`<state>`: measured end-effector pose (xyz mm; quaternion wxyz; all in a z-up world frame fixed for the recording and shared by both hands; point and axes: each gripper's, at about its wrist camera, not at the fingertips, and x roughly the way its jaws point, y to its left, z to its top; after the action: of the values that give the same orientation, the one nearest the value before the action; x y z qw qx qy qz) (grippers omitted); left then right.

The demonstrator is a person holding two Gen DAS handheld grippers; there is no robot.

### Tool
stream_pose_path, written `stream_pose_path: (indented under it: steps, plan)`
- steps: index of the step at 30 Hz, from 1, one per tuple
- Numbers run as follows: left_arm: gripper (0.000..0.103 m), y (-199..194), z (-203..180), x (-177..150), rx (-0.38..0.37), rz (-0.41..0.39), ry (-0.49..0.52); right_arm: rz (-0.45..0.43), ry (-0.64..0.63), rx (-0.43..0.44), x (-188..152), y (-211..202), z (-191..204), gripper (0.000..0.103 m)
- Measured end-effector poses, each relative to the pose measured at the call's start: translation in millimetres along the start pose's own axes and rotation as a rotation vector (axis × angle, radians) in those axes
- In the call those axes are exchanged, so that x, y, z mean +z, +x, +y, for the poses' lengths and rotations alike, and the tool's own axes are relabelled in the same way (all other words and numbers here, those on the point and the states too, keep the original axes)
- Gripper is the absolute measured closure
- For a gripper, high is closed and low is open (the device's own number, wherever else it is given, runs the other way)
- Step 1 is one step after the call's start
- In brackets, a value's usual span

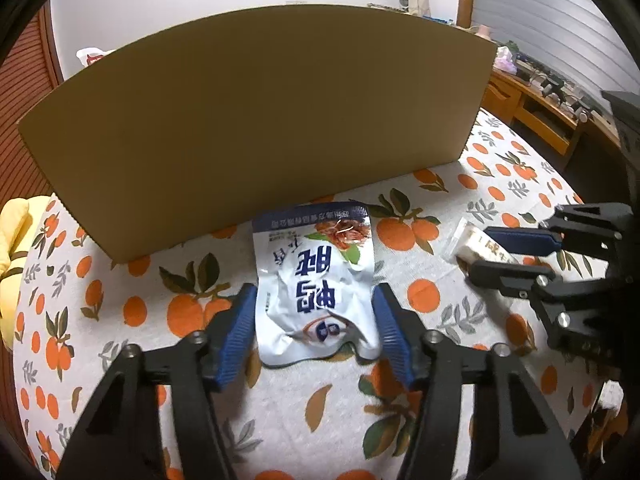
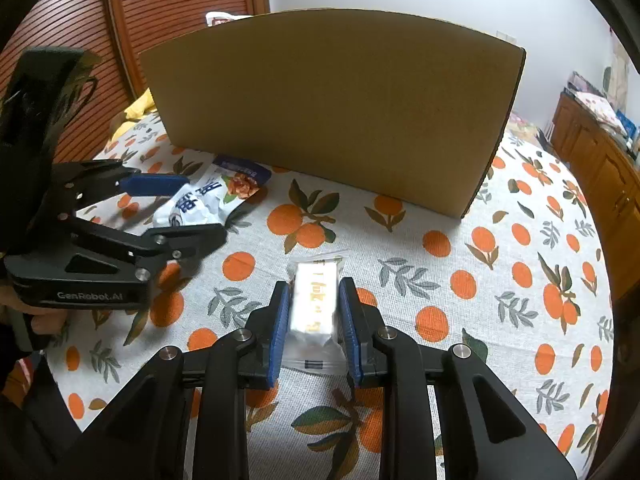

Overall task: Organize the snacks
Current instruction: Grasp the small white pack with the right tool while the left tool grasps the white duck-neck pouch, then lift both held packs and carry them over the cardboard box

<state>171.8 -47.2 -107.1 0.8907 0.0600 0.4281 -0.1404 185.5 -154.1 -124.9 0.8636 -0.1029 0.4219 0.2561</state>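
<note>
Mid-table before the cardboard box (image 1: 256,120), the left gripper (image 1: 316,320) half-open straddles a light, crinkly, slippery white snack pouch (image 1: 316,280), best pinched across its middle, while the right gripper (image 2: 314,320) clamps a small, soft wrapped bar (image 2: 314,300).

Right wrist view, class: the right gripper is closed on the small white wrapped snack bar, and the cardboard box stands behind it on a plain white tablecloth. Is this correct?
One detail is wrong: the tablecloth is not plain white but printed with oranges and leaves, as the right wrist view shows. The right gripper is indeed closed on the white wrapped snack bar, with the cardboard box behind it.
</note>
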Motion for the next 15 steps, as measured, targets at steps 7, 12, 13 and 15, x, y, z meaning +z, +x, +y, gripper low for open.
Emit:
stream_pose_path:
  steps: [7,12,13,15]
  plan:
    - [0.049,-4.2,3.6,-3.5,-0.024,-0.003,0.000,0.000,-0.001,-0.001,-0.3,0.1,-0.3,0.080]
    - [0.049,-9.9,11.5,-7.3,-0.051,-0.005,-0.027,0.000,-0.001,-0.002,-0.3,0.2,-0.3,0.080]
    - [0.049,-10.5,12.4,-7.8,-0.053,-0.005,-0.029,0.000,-0.001,-0.002,-0.3,0.2,-0.4,0.080]
    - [0.049,-12.5,14.9,-9.1,-0.054,-0.007,-0.038,0.000,-0.002,-0.003,-0.4,0.2,-0.6,0.080]
